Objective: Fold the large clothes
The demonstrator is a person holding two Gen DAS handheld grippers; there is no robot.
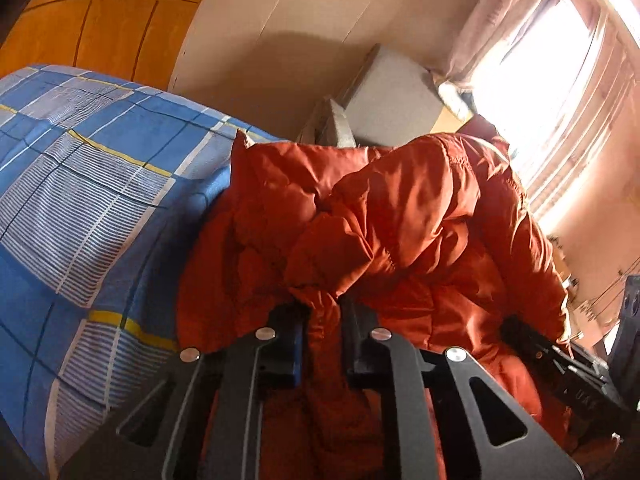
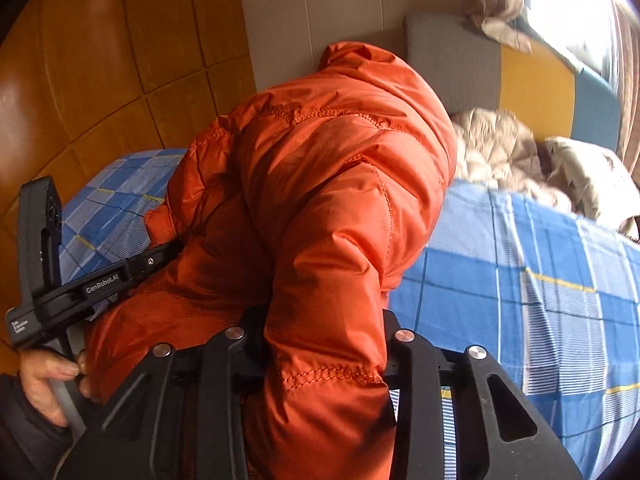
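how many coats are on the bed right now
2. The orange coat is bunched up over the blue checked sheet, pinched by both claws. A beige coat lies crumpled further back near the window. More could be hidden behind the orange one.

We're looking at a bedroom in someone's home here: a bed in a blue checked sheet (image 2: 540, 288) is filling the lower right, a curtained window (image 1: 560, 92) is glowing upper right, and a pillow (image 2: 592, 180) is lying by the colour-block headboard (image 2: 536, 88).
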